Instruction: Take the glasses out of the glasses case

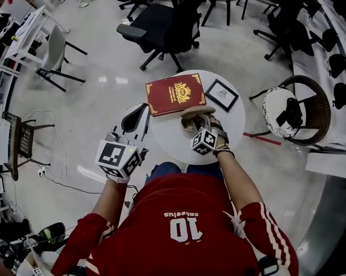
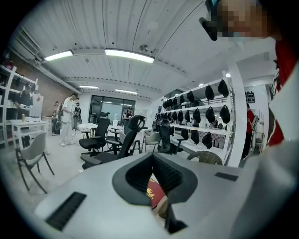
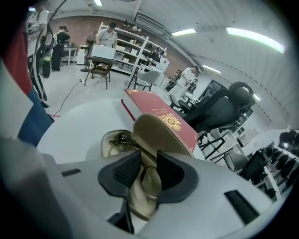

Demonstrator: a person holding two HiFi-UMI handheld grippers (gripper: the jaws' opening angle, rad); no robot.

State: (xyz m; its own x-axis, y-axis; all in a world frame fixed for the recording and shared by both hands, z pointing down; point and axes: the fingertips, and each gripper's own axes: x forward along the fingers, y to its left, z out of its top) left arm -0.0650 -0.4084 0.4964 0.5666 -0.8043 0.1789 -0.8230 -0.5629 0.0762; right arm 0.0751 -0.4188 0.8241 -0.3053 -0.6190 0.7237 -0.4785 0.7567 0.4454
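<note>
An open beige glasses case (image 1: 198, 111) lies on the round white table (image 1: 233, 124), just in front of a red book (image 1: 175, 93). In the right gripper view its raised lid (image 3: 154, 130) leans toward the book, and gold wire-rimmed glasses (image 3: 119, 140) lie in the tray. My right gripper (image 3: 145, 164) reaches down into the case, with its jaws drawn close on the glasses' frame. My left gripper (image 1: 135, 117) hovers off the table's left edge, holding nothing. In its own view the left gripper (image 2: 152, 161) has its pads meeting.
A small black picture frame (image 1: 221, 94) lies to the right of the book. A round wicker chair (image 1: 310, 88) stands to the right of the table, and black office chairs (image 1: 162, 27) stand behind it. Grey chairs and desks stand at the left.
</note>
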